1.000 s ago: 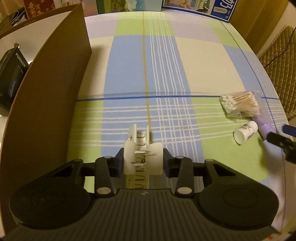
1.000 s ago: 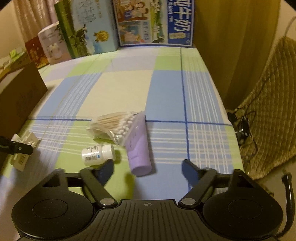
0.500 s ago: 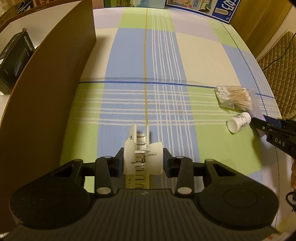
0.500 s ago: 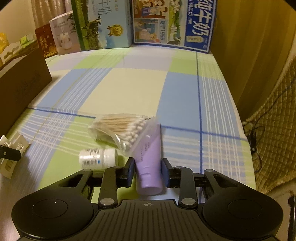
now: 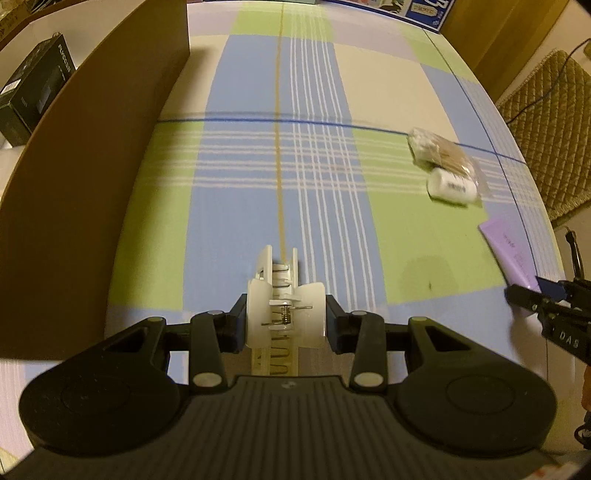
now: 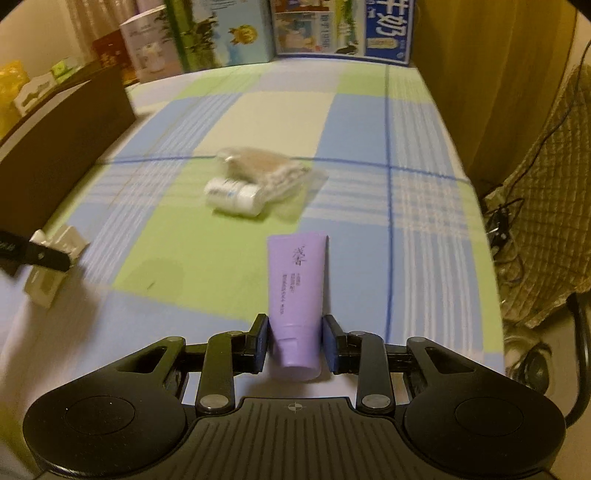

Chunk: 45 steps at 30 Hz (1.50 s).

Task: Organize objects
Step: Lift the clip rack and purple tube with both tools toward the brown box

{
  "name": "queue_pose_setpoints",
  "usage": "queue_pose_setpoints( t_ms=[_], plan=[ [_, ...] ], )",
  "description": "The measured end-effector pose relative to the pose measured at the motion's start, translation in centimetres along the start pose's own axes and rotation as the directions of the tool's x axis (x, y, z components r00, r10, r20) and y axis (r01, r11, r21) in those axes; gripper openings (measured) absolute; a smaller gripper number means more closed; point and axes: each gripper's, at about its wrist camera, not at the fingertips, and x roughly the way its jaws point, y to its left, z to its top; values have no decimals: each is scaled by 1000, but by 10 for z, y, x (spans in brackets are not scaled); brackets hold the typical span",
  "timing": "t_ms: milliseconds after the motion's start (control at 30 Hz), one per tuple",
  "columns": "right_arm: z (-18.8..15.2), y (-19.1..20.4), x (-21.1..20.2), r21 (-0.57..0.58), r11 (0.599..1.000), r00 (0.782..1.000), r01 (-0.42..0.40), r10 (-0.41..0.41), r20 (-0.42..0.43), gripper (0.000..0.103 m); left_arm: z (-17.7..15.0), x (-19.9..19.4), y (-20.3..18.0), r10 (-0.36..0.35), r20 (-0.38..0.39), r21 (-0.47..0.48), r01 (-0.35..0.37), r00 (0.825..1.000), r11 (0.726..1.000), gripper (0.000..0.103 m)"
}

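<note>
My left gripper is shut on a white hair claw clip and holds it above the checked cloth, beside the brown cardboard box. My right gripper is shut on a purple tube, lifted off the cloth. The tube also shows at the right edge of the left wrist view. A small white bottle and a bag of cotton swabs lie together on the cloth beyond the tube; the left wrist view shows the bottle and the bag too.
The checked cloth covers the surface. Milk cartons and boxes line the far edge. A black box sits behind the cardboard wall. A quilted chair cushion with cables is off the right edge.
My right gripper closed on the purple tube and pulled it back off the cloth, away from the swab bag. The bottle and bag shifted together. My left gripper moved forward with the clip.
</note>
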Motion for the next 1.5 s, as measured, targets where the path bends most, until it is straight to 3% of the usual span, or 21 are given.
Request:
queue_pose_setpoints(
  t_ms=[233, 367, 467, 667, 833, 967, 1033, 1500],
  plan=[
    [-14, 20, -8, -45, 994, 995, -102, 101, -15, 28, -21, -7, -4, -28, -5, 6, 28, 1000, 1000, 35],
    [-15, 26, -6, -57, 992, 994, -113, 112, -6, 30, -27, -8, -3, -33, -1, 1, 33, 999, 999, 35],
    [-11, 29, -3, -53, 992, 993, -114, 115, 3, 37, -29, -6, -4, -32, 0, 2, 32, 999, 999, 35],
    [-1, 35, 7, -41, 996, 996, -84, 84, 15, 40, -27, -5, -6, -23, 26, 7, 23, 999, 1000, 35],
    [-1, 46, 10, -108, 993, 999, -38, 39, 10, 40, -28, -6, -7, -15, 29, 13, 15, 999, 1000, 35],
    [-3, 47, 10, -119, 993, 1000, -25, 27, 12, 38, -29, -6, -7, -14, 28, 16, 14, 1000, 1000, 35],
    [-4, 47, 10, -125, 992, 1000, -13, 15, 12, 32, -30, -6, -7, -15, 29, 17, 14, 999, 1000, 35],
    [-6, 48, 5, -90, 996, 1000, -15, 15, -2, 31, -35, -14, -6, -18, 42, 34, 17, 999, 999, 35]
  ],
)
